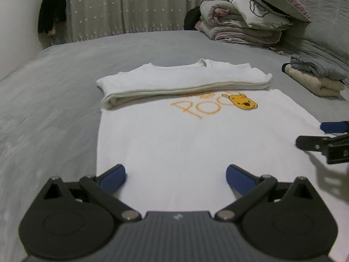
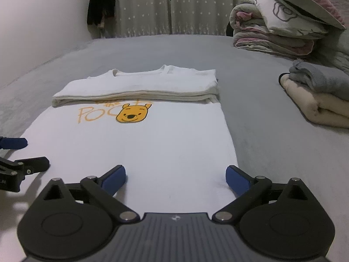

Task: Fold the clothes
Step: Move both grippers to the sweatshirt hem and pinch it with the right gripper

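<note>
my two wrist cameras sit low and close over the white t-shirt (image 1: 196, 144), left beside right, both facing the star curtains (image 2: 196, 6); each glimpses the other gripper.

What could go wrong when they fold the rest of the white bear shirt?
1. Both hand-held grippers, left and right, are open at the hem of the white shirt; one may pinch only the top layer, so the fold could sag.
2. Lifting unevenly might skew the hem across the folded top part.
3. Dragging the shirt could undo that folded part or bunch up the grey bedsheet.
</note>
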Action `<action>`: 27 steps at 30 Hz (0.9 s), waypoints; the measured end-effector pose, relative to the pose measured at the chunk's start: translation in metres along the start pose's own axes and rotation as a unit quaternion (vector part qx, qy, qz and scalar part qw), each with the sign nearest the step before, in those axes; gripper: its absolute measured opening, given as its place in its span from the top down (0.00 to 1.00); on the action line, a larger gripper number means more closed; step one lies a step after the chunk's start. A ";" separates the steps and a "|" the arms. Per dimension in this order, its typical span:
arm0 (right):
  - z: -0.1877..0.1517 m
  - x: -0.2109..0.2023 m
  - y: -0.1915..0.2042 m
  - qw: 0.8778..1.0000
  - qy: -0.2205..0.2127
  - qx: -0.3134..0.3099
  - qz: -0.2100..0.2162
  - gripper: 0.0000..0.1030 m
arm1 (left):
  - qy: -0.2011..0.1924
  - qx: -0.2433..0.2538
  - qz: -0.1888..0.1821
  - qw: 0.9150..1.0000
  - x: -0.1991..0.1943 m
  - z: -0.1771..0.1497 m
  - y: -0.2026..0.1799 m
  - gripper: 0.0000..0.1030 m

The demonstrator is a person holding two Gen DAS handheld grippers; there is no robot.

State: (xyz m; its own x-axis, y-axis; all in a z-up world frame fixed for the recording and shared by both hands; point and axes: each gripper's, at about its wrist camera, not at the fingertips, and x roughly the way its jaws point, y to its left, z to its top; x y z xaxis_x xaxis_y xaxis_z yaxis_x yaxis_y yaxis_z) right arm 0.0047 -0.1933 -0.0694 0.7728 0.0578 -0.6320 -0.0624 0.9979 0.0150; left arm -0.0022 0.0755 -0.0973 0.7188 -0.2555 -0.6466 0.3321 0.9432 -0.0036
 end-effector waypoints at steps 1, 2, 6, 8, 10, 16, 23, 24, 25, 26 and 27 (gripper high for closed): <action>-0.004 -0.004 0.000 1.000 0.000 -0.004 0.002 0.01 | -0.004 0.002 0.001 1.000 -0.004 -0.004 0.000 0.00; -0.008 -0.007 0.000 1.000 -0.001 -0.008 0.003 0.01 | -0.007 0.003 0.003 1.000 -0.009 -0.007 0.000 0.00; -0.021 -0.023 -0.004 1.000 -0.009 -0.013 0.014 0.01 | -0.005 -0.015 -0.008 1.000 -0.024 -0.018 0.008 0.00; -0.026 -0.029 -0.008 1.000 -0.010 -0.014 0.017 0.01 | -0.006 -0.001 -0.009 1.000 -0.033 -0.025 0.005 0.00; -0.029 -0.034 -0.013 1.000 -0.001 -0.013 0.016 0.00 | 0.001 0.024 -0.002 1.000 -0.040 -0.031 -0.002 0.00; -0.027 -0.041 -0.033 0.998 0.060 -0.001 0.027 0.00 | 0.082 0.021 -0.015 0.996 -0.050 -0.025 0.006 0.00; -0.016 -0.046 -0.050 0.987 0.142 0.017 0.068 0.00 | 0.175 0.008 -0.063 0.983 -0.058 -0.016 0.032 0.00; -0.014 -0.047 -0.053 0.985 0.154 0.021 0.075 0.00 | 0.186 0.004 -0.069 0.980 -0.059 -0.015 0.036 0.00; -0.014 -0.049 -0.057 0.983 0.164 0.025 0.081 0.00 | 0.197 -0.001 -0.074 0.978 -0.060 -0.014 0.040 0.00; -0.013 -0.050 -0.060 0.980 0.175 0.028 0.087 0.00 | 0.206 -0.010 -0.081 0.975 -0.061 -0.013 0.045 0.00; -0.012 -0.052 -0.064 0.978 0.186 0.032 0.093 0.00 | 0.211 -0.023 -0.090 0.973 -0.063 -0.012 0.051 0.00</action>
State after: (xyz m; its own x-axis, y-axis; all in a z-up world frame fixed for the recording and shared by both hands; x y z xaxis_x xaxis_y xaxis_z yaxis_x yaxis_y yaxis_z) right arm -0.0391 -0.2601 -0.0471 0.4689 0.2357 -0.8512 -0.1307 0.9716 0.1971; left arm -0.0378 0.1424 -0.0664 0.3328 -0.3164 -0.8883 0.3949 0.9022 -0.1734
